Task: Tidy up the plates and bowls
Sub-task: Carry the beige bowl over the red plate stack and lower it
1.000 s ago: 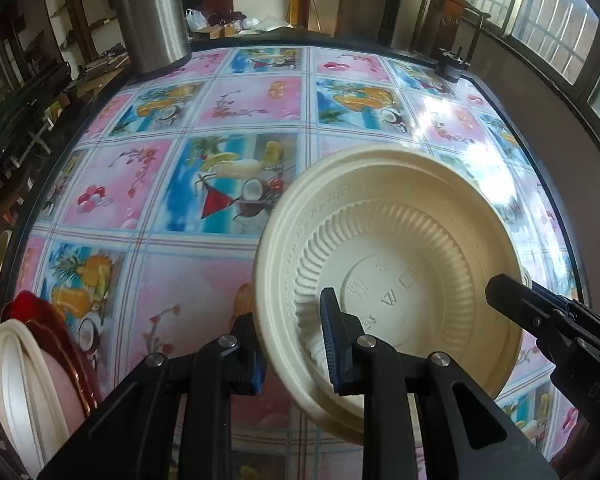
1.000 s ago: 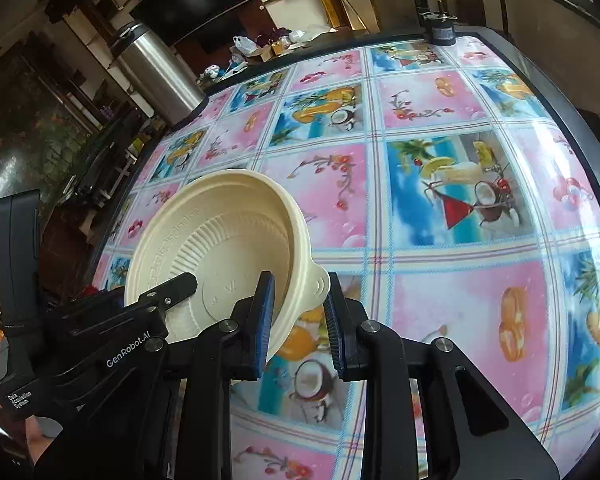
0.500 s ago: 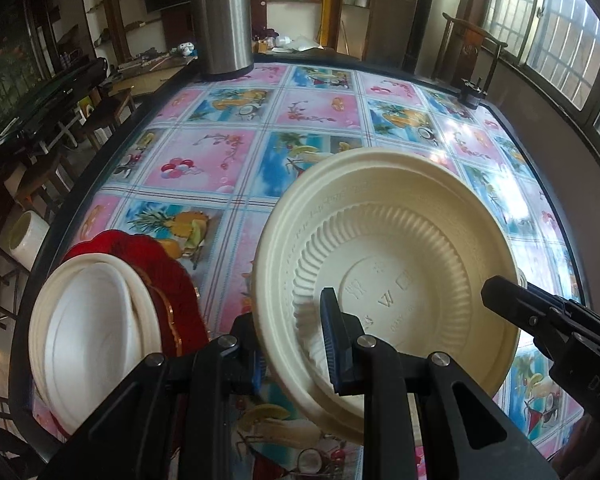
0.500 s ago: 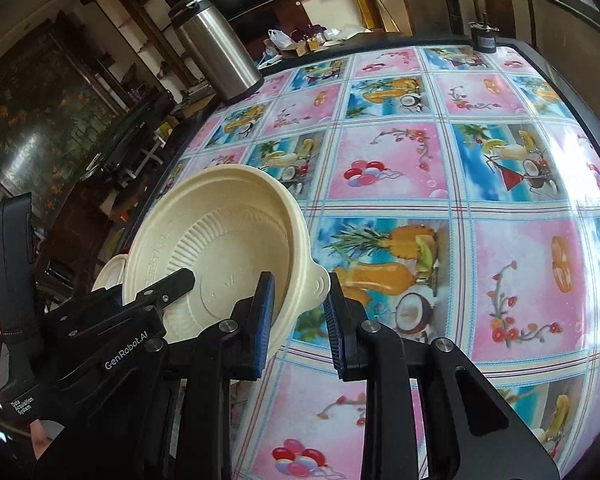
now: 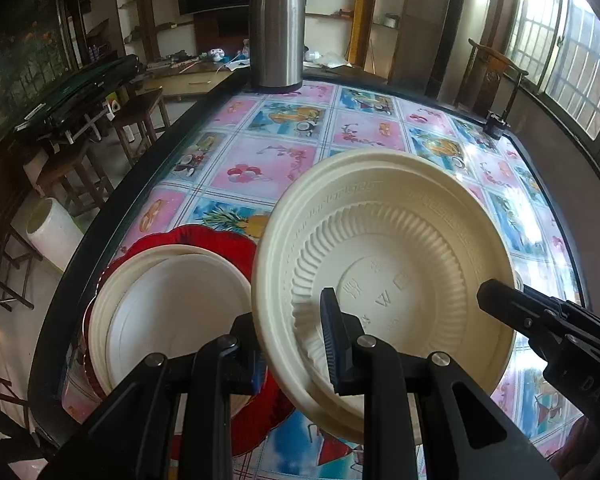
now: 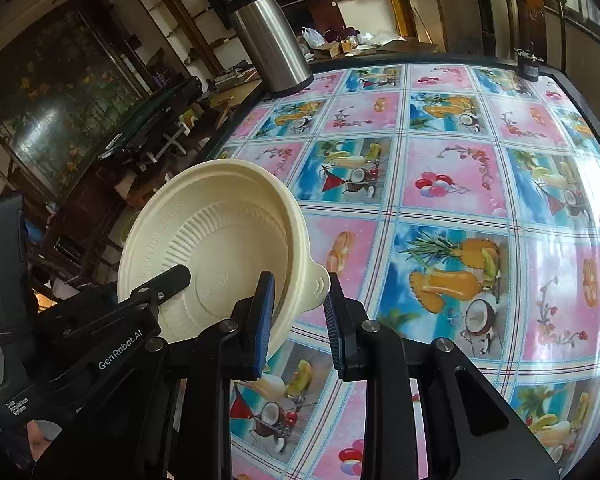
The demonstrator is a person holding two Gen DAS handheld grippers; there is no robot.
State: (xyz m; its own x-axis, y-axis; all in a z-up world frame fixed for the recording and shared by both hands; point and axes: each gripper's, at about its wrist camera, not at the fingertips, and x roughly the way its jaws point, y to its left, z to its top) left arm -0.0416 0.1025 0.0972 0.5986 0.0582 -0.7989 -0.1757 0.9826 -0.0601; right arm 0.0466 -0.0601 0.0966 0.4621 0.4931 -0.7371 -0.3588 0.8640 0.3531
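A cream bowl [image 5: 384,264] with a ribbed inside is held above the table by both grippers. My left gripper [image 5: 290,344] is shut on its near rim. My right gripper [image 6: 300,312] is shut on the opposite rim by a small tab handle; the bowl shows in the right wrist view [image 6: 220,240], and the right gripper's finger [image 5: 540,320] reaches over the bowl in the left wrist view. A stack of white plates [image 5: 168,304] lies on a red plate [image 5: 216,240] at the table's left edge, just left of and below the held bowl.
A tall steel thermos [image 5: 276,36] stands at the table's far edge, also seen in the right wrist view [image 6: 268,44]. The table [image 6: 460,200] has a pink and blue fruit-print cloth. A small black object [image 5: 496,124] sits at the far right. Stools stand on the floor to the left.
Both grippers carried the cream bowl leftward across the table. The stack of white plates on the red plate came into fuller view, now right beside the bowl.
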